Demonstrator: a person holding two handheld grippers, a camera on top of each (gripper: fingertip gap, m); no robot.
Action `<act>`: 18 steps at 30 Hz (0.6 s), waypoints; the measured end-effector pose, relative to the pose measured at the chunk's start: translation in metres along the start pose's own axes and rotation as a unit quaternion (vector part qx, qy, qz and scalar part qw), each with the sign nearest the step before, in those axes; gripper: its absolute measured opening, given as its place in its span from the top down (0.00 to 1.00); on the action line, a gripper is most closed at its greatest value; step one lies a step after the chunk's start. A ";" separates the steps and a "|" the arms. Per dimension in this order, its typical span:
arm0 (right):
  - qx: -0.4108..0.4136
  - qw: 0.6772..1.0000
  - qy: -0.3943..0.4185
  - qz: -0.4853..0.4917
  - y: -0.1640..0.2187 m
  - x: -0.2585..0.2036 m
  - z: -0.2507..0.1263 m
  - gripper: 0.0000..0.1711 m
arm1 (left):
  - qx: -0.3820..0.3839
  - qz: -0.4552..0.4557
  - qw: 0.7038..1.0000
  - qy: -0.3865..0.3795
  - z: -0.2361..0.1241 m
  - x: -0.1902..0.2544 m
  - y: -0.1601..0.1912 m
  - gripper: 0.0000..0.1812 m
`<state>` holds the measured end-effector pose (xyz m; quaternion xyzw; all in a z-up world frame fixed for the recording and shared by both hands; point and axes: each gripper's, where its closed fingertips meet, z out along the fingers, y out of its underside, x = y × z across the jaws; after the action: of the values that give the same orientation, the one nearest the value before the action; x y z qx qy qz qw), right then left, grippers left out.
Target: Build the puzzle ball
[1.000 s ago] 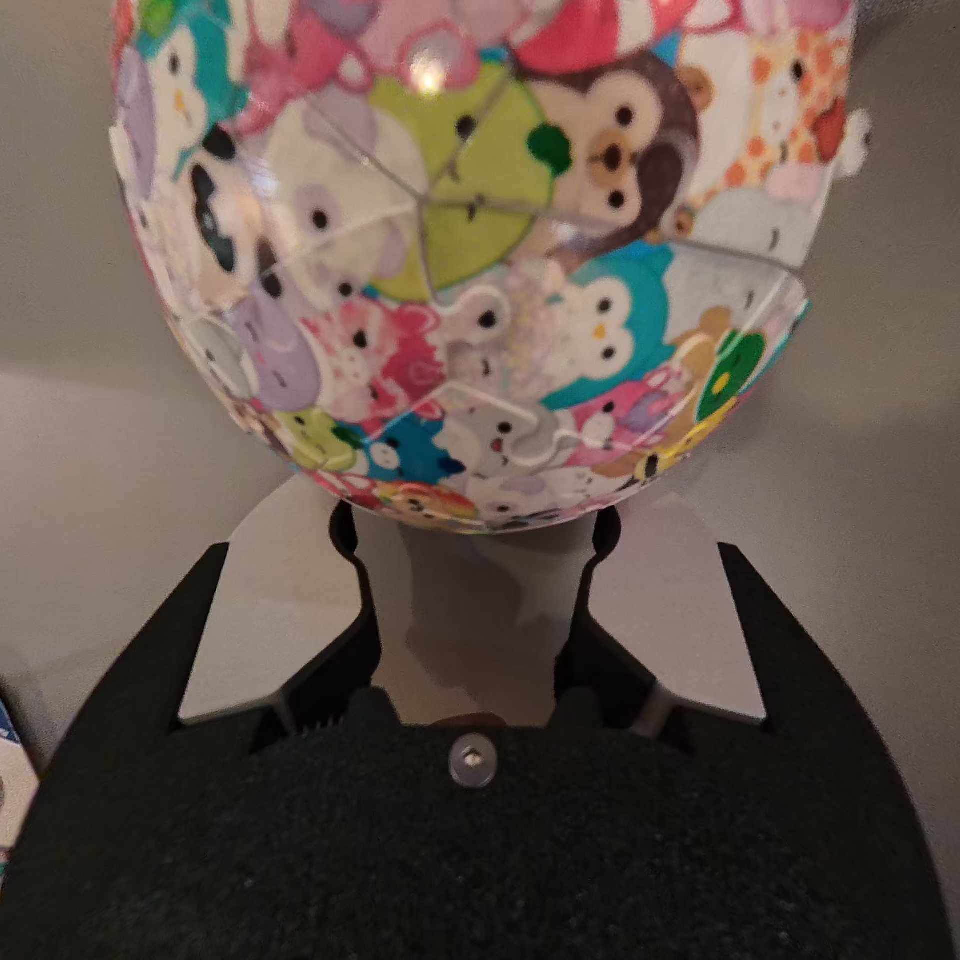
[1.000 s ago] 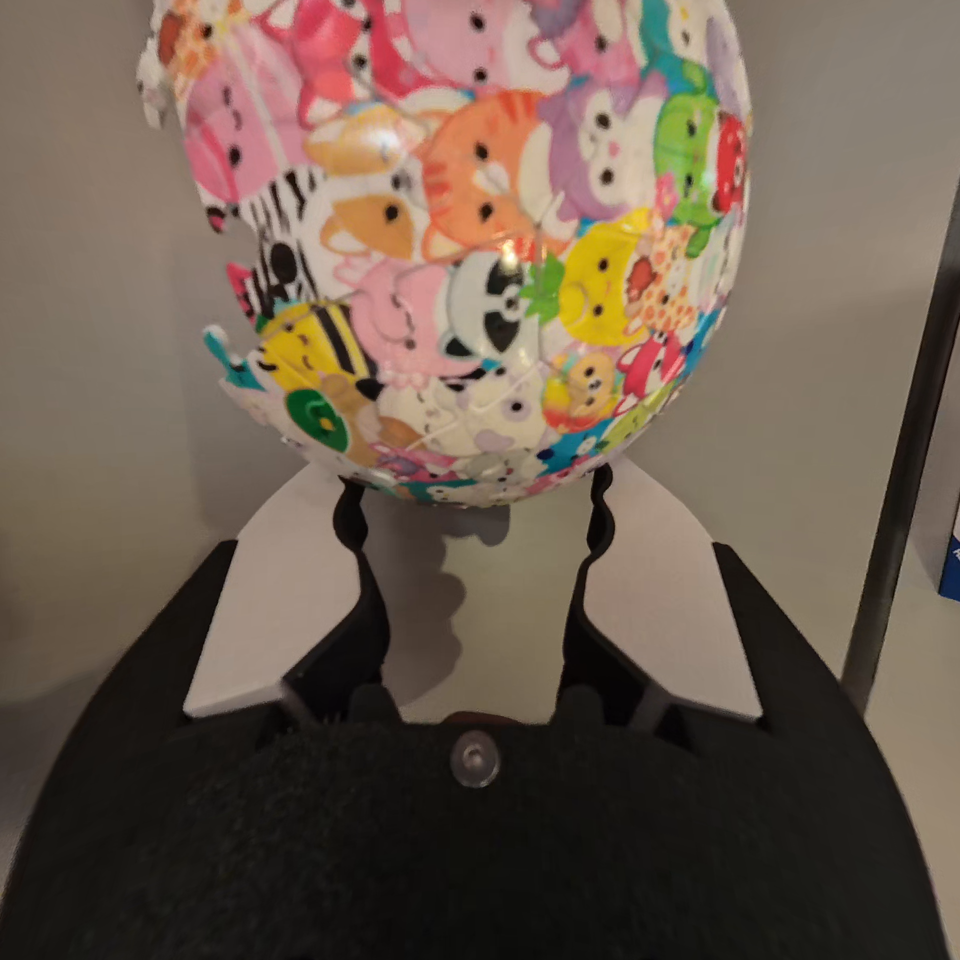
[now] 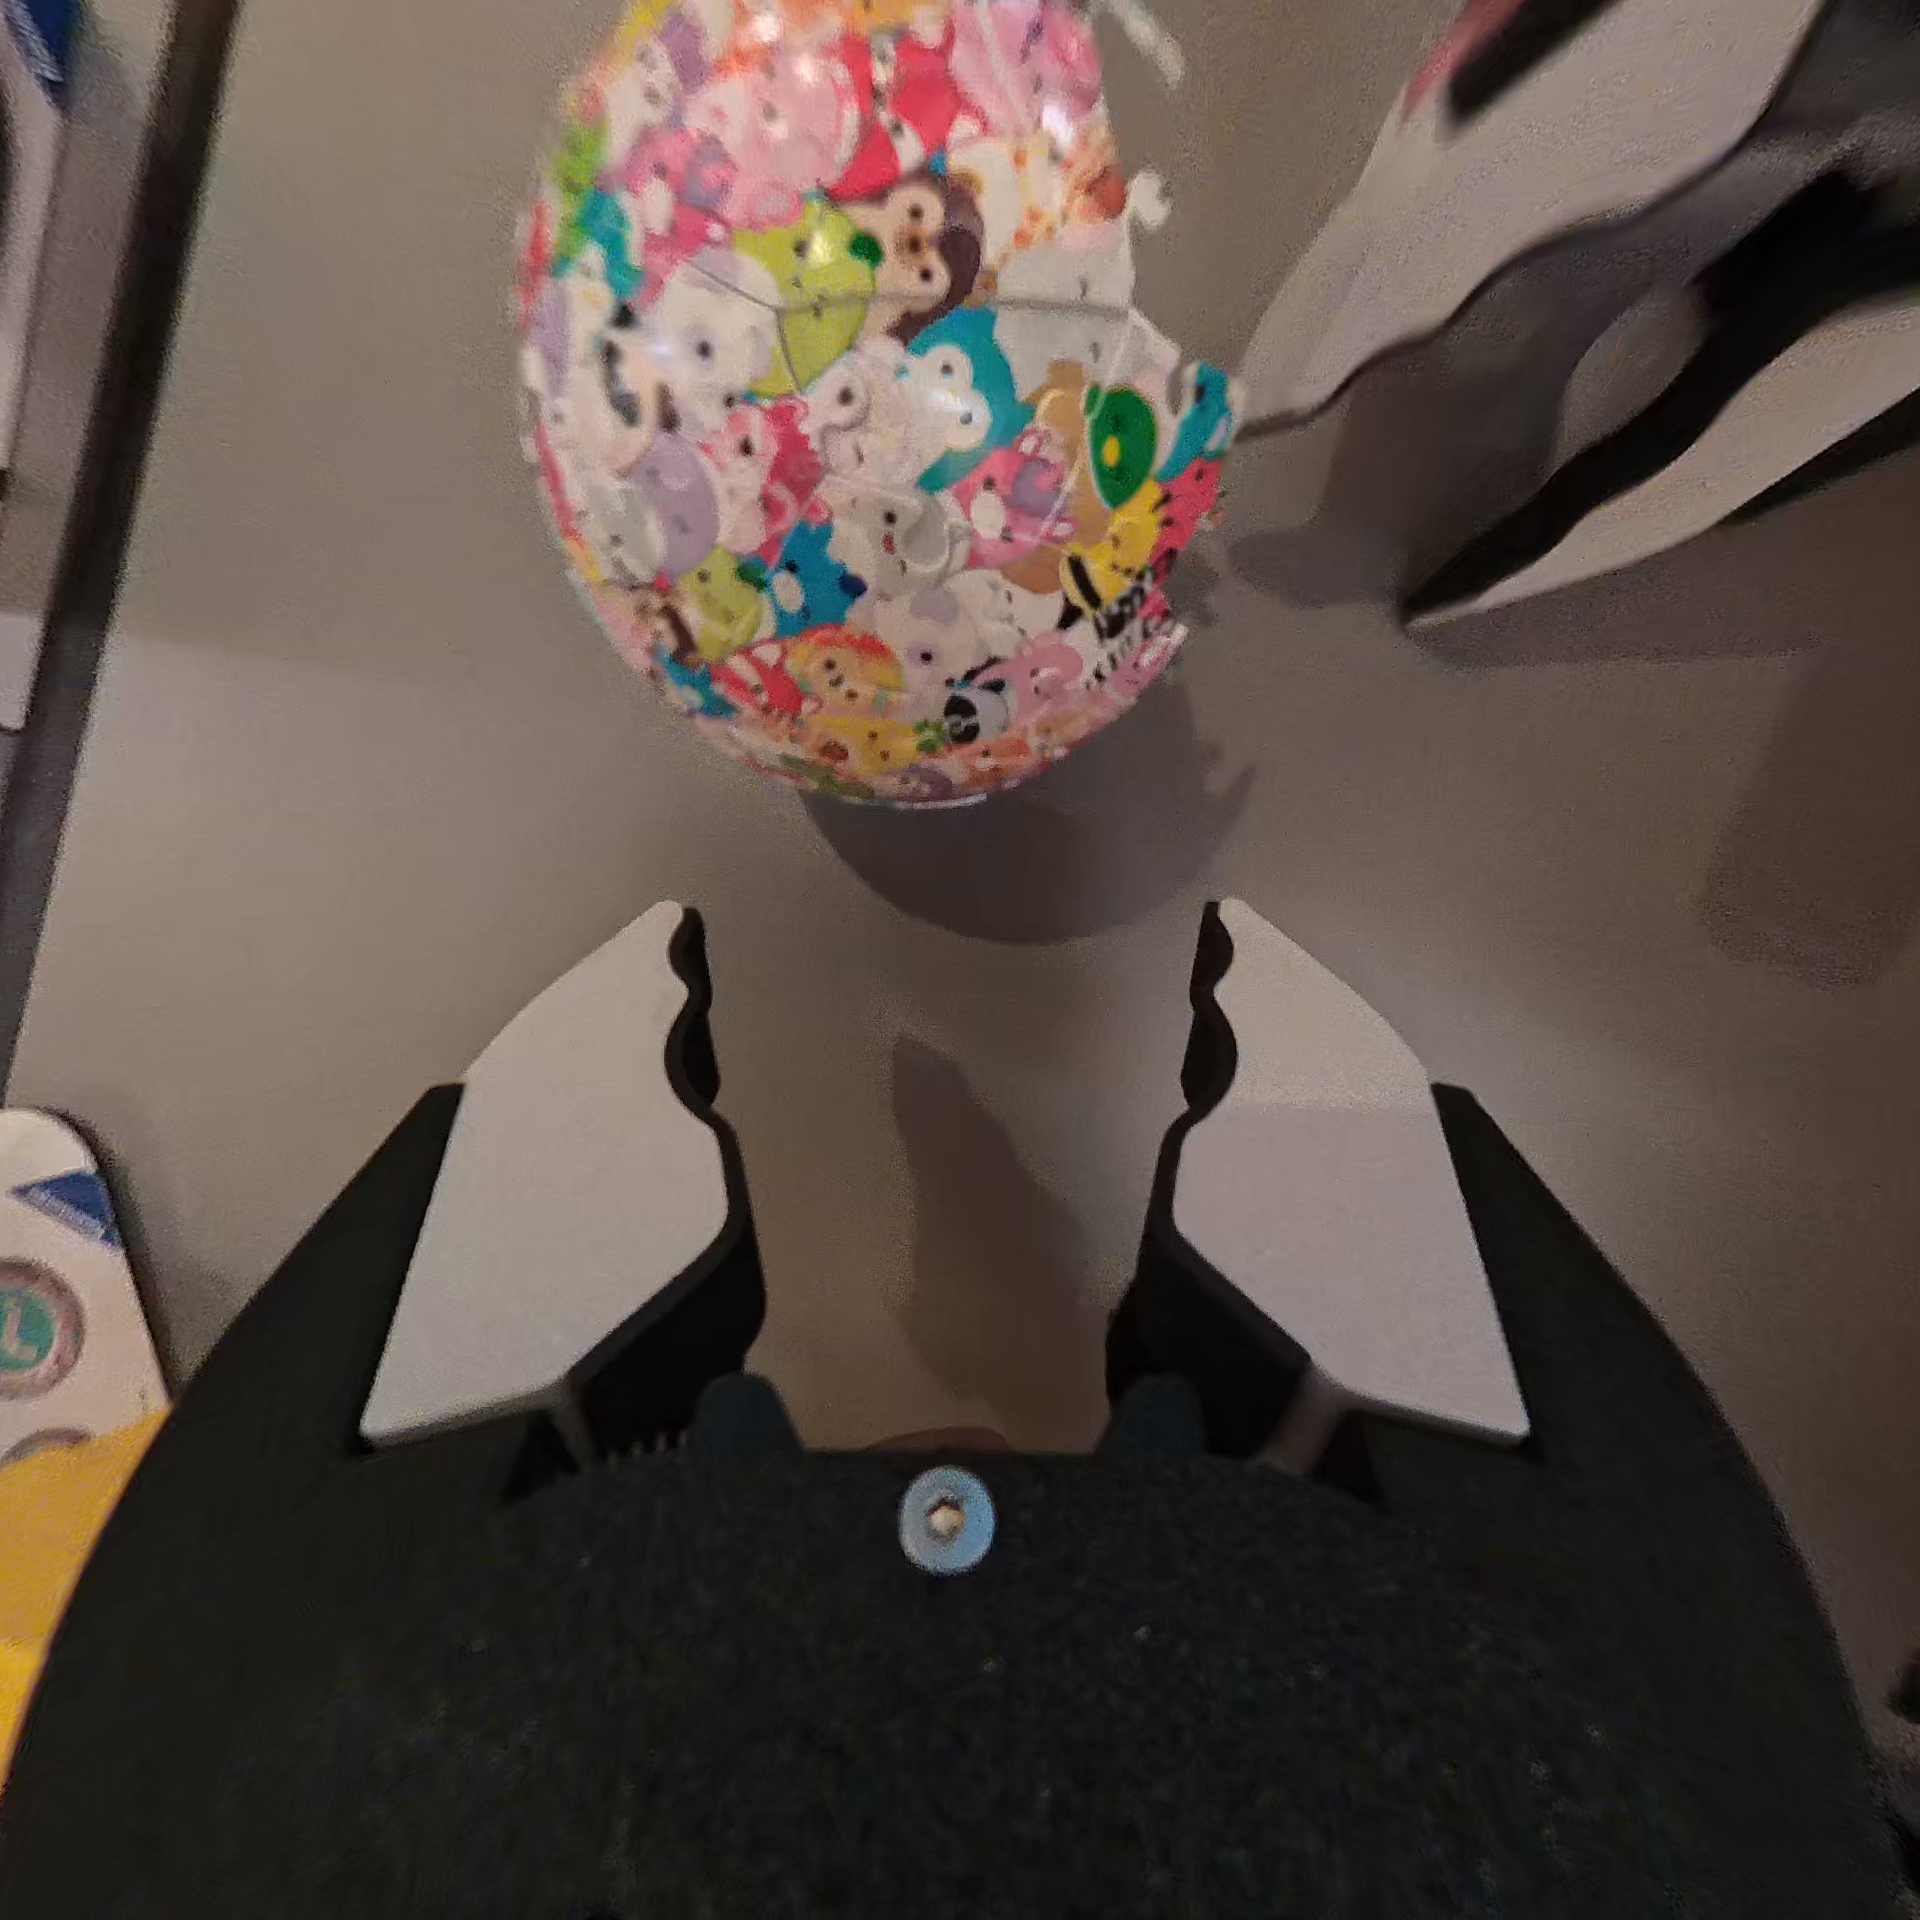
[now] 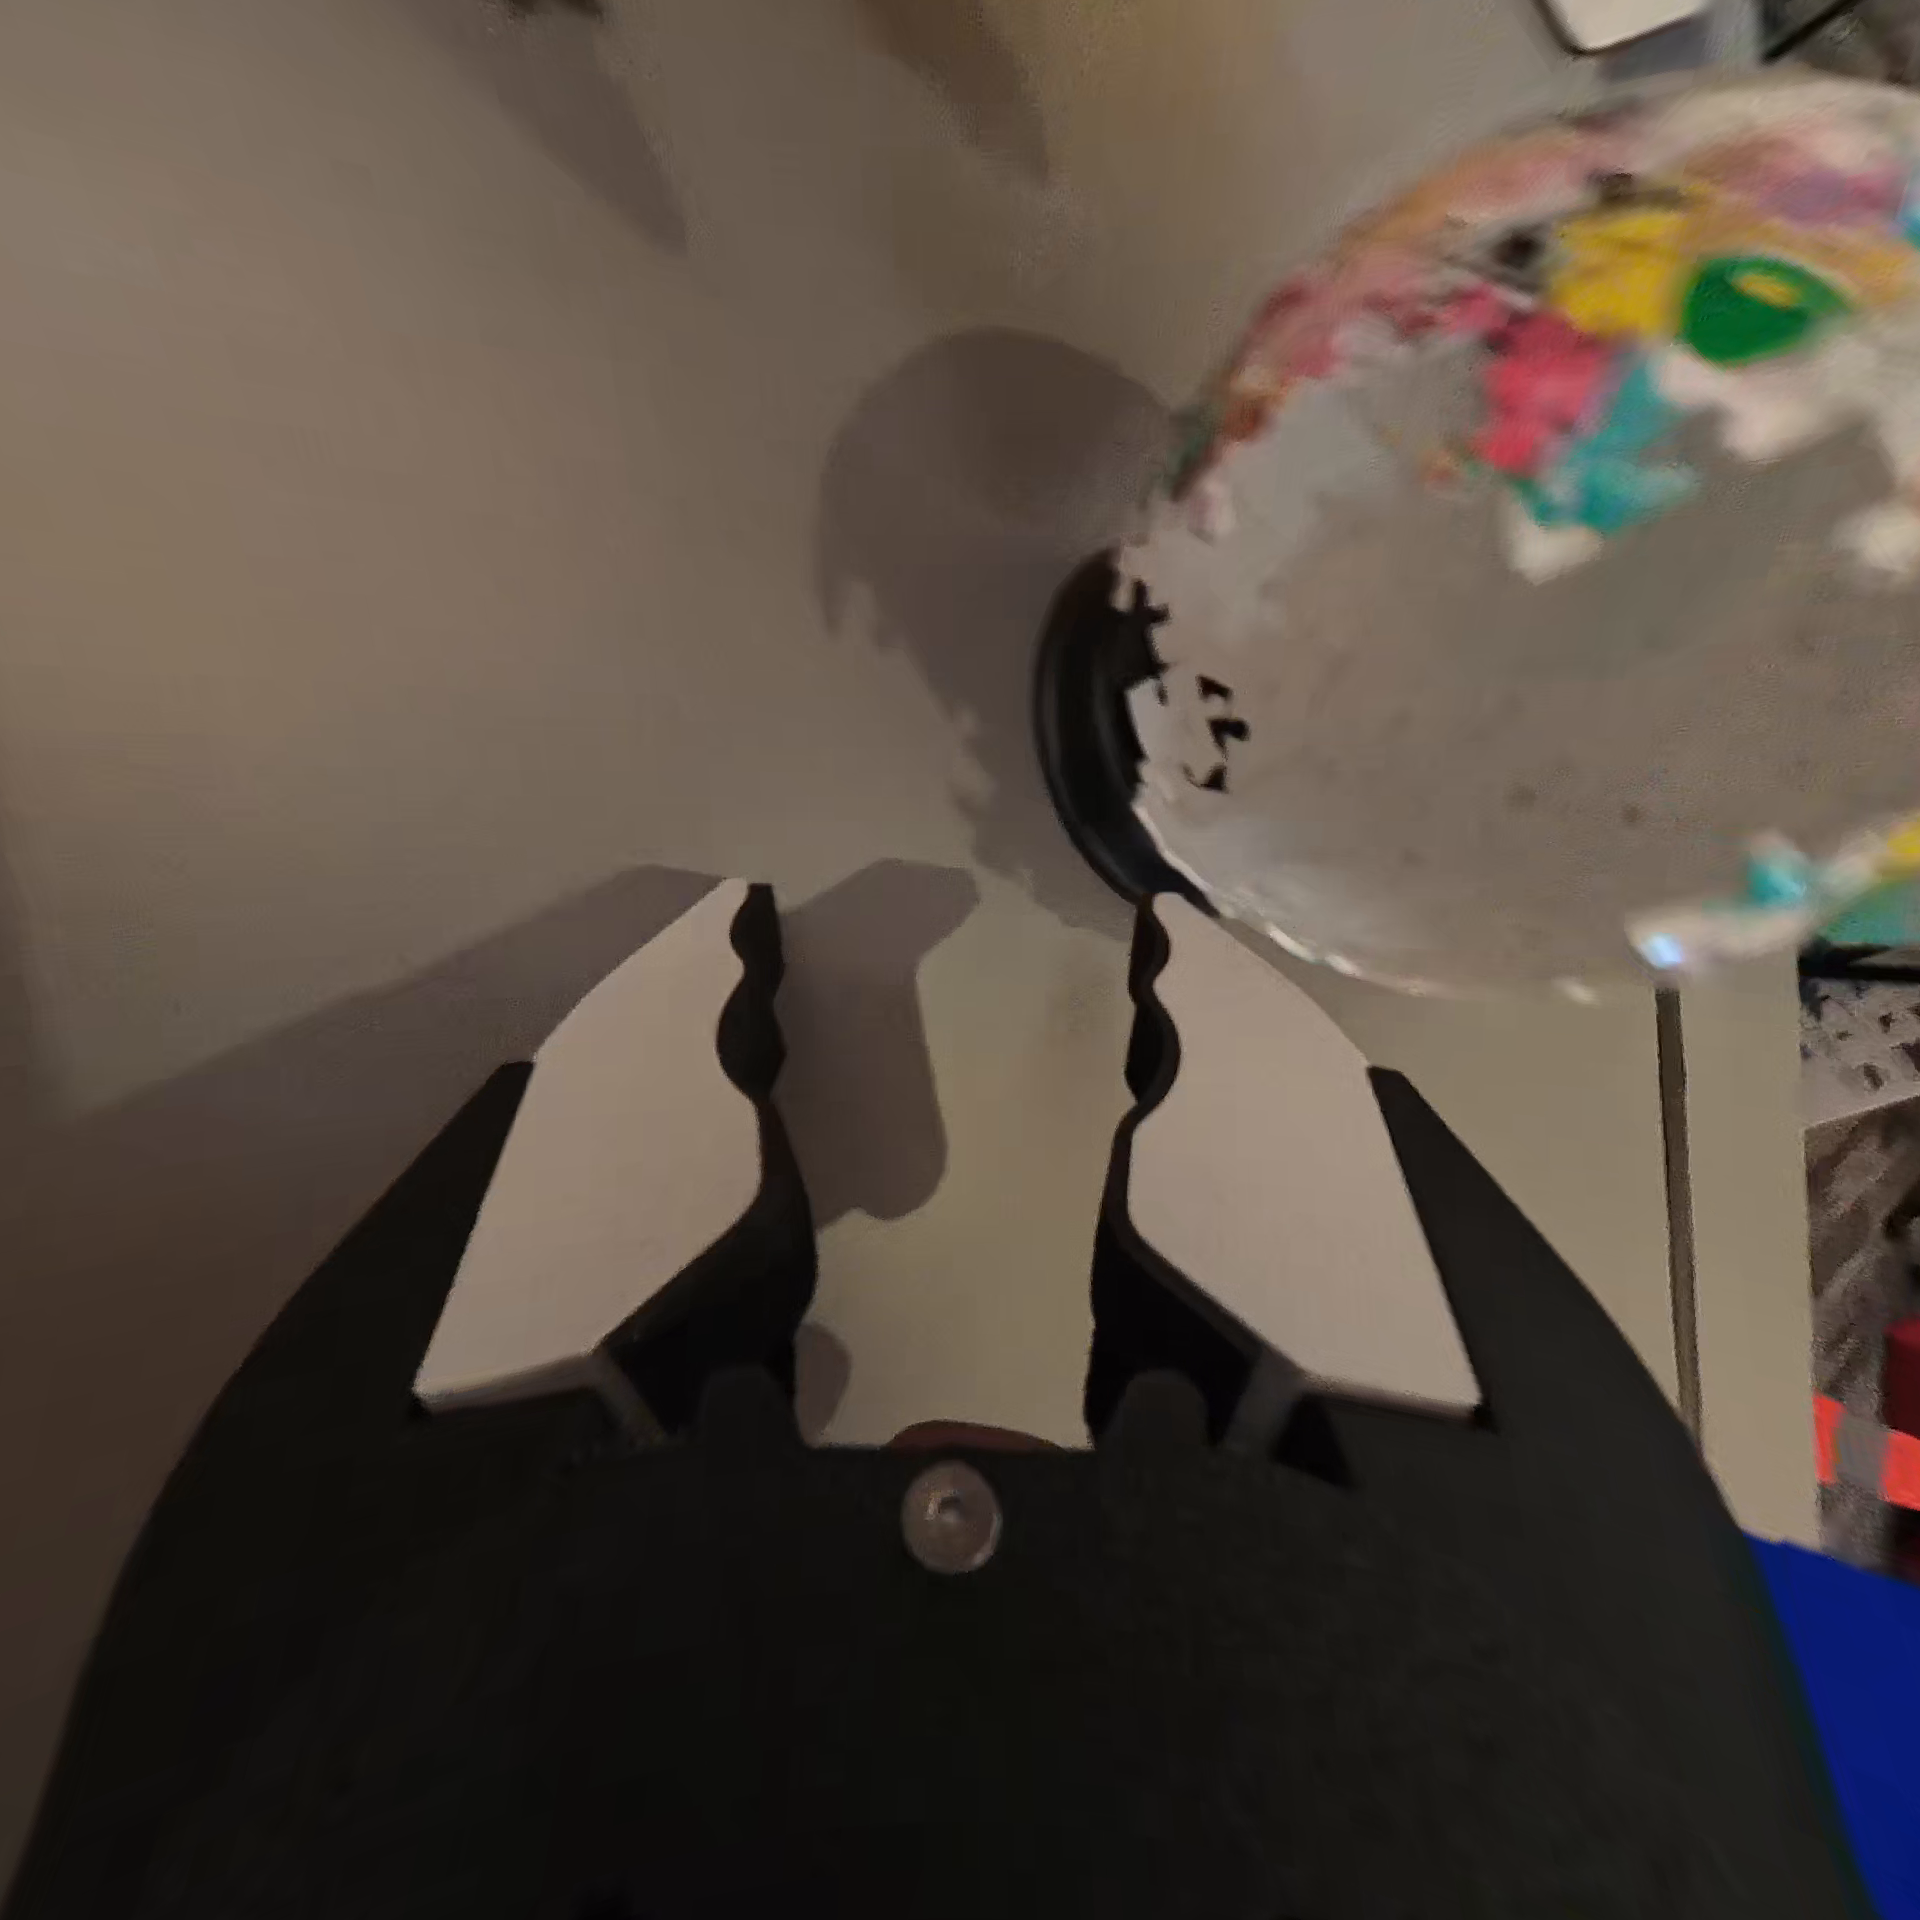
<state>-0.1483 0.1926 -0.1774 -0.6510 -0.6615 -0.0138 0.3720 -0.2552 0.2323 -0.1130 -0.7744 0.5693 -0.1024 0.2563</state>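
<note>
The puzzle ball (image 3: 862,416) is covered in a crowded print of cartoon animals in pink, teal, lime green, yellow, red, lavender and white, with a brown monkey face and a black-and-yellow striped bee among them. In the right wrist view its inner side (image 4: 1507,748) shows plain pale grey, resting on a black ring (image 4: 1081,727). Both grippers (image 3: 945,914) (image 4: 956,894) are black with pale grey finger plates, over a plain beige-grey table (image 3: 364,779).

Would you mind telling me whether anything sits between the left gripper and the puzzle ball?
Nothing visible does: only bare grey surface lies between the open left gripper and the puzzle ball.
</note>
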 end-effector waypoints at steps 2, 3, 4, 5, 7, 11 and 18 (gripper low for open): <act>-0.004 1.000 0.006 -0.017 -0.007 0.001 0.008 0.67 | 0.030 -0.014 0.999 -0.016 -0.028 0.002 0.000 0.52; -0.007 1.000 -0.004 -0.014 -0.012 0.002 0.010 0.63 | 0.046 -0.023 0.998 -0.028 -0.041 0.003 0.001 0.53; -0.004 1.000 -0.014 -0.004 -0.017 0.003 0.010 0.61 | 0.062 -0.031 0.997 -0.039 -0.054 0.003 0.002 0.53; 0.001 1.000 -0.023 0.007 -0.022 0.003 0.010 0.62 | 0.078 -0.041 0.995 -0.050 -0.066 0.004 0.004 0.54; 0.004 1.000 -0.015 0.019 -0.023 0.010 0.009 0.64 | 0.106 -0.066 0.990 -0.072 -0.084 0.006 0.008 0.56; 0.053 0.994 0.042 0.091 -0.022 0.030 0.007 0.84 | 0.158 -0.115 0.974 -0.112 -0.099 0.014 0.011 0.57; 0.087 0.967 0.139 0.197 -0.027 0.041 0.005 1.00 | 0.242 -0.197 0.944 -0.104 -0.086 0.040 -0.004 0.61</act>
<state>-0.1685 0.2258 -0.1476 -0.7253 -0.4604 0.0272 0.5112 -0.2775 0.1718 -0.0433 -0.7920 0.3336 -0.2049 0.4684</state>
